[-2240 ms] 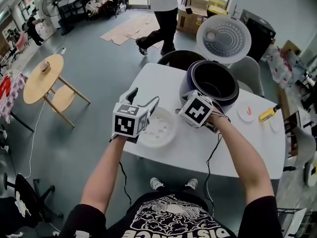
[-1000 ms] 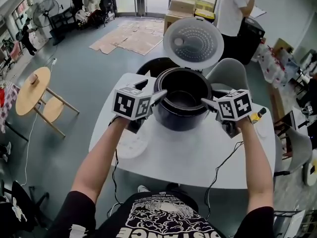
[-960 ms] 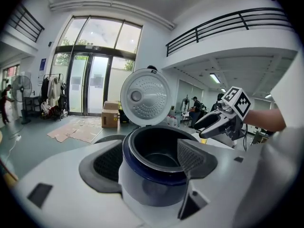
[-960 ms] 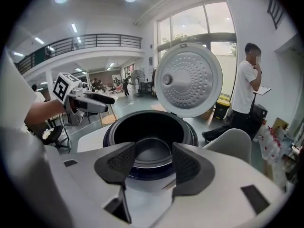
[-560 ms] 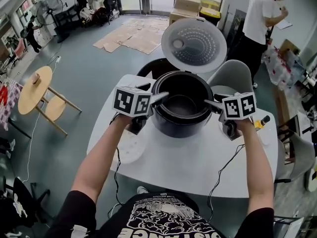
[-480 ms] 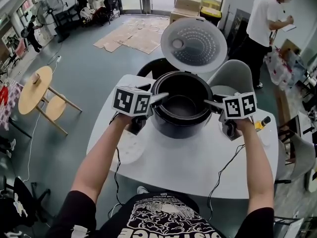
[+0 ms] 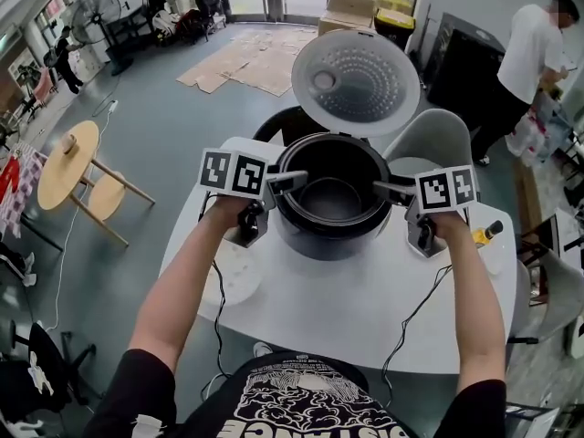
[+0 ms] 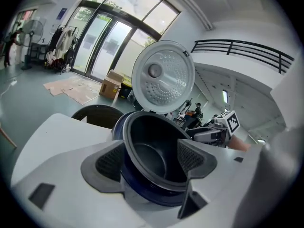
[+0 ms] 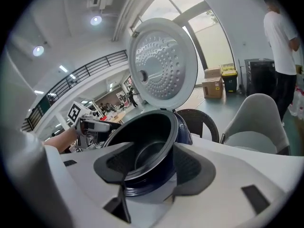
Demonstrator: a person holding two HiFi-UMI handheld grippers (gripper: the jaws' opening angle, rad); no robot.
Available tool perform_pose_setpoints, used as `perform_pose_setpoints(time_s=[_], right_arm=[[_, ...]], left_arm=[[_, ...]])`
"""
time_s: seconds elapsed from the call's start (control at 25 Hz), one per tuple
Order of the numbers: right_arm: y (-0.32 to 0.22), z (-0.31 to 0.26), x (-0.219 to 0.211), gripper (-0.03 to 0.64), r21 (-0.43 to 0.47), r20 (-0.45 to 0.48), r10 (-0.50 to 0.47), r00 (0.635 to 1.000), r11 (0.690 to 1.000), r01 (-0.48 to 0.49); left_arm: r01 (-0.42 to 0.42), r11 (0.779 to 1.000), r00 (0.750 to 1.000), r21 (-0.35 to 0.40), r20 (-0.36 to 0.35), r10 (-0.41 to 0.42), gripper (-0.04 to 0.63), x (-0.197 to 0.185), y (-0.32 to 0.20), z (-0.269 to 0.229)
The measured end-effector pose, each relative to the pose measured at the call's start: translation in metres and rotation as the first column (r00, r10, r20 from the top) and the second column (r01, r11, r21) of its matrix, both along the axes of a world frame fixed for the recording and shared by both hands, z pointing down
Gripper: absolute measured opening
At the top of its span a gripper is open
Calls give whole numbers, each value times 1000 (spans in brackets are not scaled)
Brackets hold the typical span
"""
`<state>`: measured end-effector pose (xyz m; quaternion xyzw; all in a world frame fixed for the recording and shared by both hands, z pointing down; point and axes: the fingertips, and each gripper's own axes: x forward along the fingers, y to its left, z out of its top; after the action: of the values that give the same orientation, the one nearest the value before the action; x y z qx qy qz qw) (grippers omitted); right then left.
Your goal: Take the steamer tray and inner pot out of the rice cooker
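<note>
White table (image 7: pixel 365 308) takes up the middle of the head view, on grey floor. Round wooden table (image 7: pixel 68 153) stands far left, well apart. Grey chair (image 7: pixel 438 140) and dark chair (image 7: pixel 278 121) are behind the white table. A person in a white shirt (image 7: pixel 538 48) stands far right at the back.

Rice cooker (image 7: pixel 315 240) sits at the table's far middle, dark body. Its lid (image 7: pixel 356 80) stands up and open behind it, with the dotted inner face toward the camera. Inner pot (image 7: pixel 333 199) is seated inside the cooker, empty and dark, with its rim at the top edge.

Steamer tray (image 7: pixel 242 286) is already out. It lies flat on the table, front-left of the cooker, and the left forearm partly hides it.

Left gripper (image 7: pixel 290 181) is at the cooker's left edge. Its jaws are apart and straddle the rim, one pad inside the pot and one outside the cooker wall. The left gripper view (image 8: pixel 152 158) shows gaps at both pads, so nothing is clamped.

Right gripper (image 7: pixel 388 190) is at the right edge, mirrored. Its jaws are spread wide over the rim in the right gripper view (image 9: pixel 152 167), with the pads not pressing.

Each gripper shows in the other's view, across the pot.

A small yellow-and-dark item (image 7: pixel 485 234) lies on the table just right of the right hand. I can't tell what it is.
</note>
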<state>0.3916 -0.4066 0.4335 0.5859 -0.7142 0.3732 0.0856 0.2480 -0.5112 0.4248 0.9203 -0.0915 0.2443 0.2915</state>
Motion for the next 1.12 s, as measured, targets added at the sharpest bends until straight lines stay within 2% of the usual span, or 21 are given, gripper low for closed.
perform_pose_setpoints(time_s=[0.16, 0.32, 0.4, 0.48, 0.6, 0.68, 0.76, 0.88, 0.96, 1.04, 1.12], right_arm=[[0, 4, 2, 267, -23, 34, -12, 999, 1000, 12], [-2, 5, 3, 265, -28, 72, 0, 997, 1000, 2], [-2, 4, 3, 264, -34, 115, 11, 993, 999, -7], [-1, 3, 5, 257, -54, 188, 22, 982, 998, -12], [1, 4, 9, 210, -86, 279, 46, 959, 996, -23], [2, 5, 15, 206, -103, 278, 64, 959, 994, -37], [0, 6, 16, 206, -107, 283, 61, 957, 994, -32], [1, 6, 15, 206, -102, 269, 47, 962, 995, -20], [4, 7, 16, 206, -87, 261, 38, 965, 996, -16], [3, 6, 15, 206, -54, 304, 21, 952, 999, -5], [-1, 3, 11, 202, -7, 391, -9, 920, 1000, 12]], left_arm=[[11, 997, 1000, -76, -4, -11, 350, 3, -2, 1], [29, 981, 999, -190, -27, -35, 348, 5, -6, -1], [46, 962, 998, -268, -34, -57, 332, 4, -10, -2], [55, 934, 996, -353, -42, -75, 297, 2, -13, -1], [46, 893, 993, -448, -74, -88, 258, -2, -15, -2], [33, 881, 993, -472, -87, -84, 255, -2, -13, -2], [23, 880, 993, -474, -89, -73, 255, -2, -14, -2], [6, 885, 994, -466, -93, -56, 254, -5, -13, -2], [0, 894, 995, -448, -94, -47, 231, -8, -11, 0], [-6, 904, 995, -428, -95, -38, 207, -10, -10, 2], [-21, 901, 994, -433, -108, -29, 204, -11, -9, 2]])
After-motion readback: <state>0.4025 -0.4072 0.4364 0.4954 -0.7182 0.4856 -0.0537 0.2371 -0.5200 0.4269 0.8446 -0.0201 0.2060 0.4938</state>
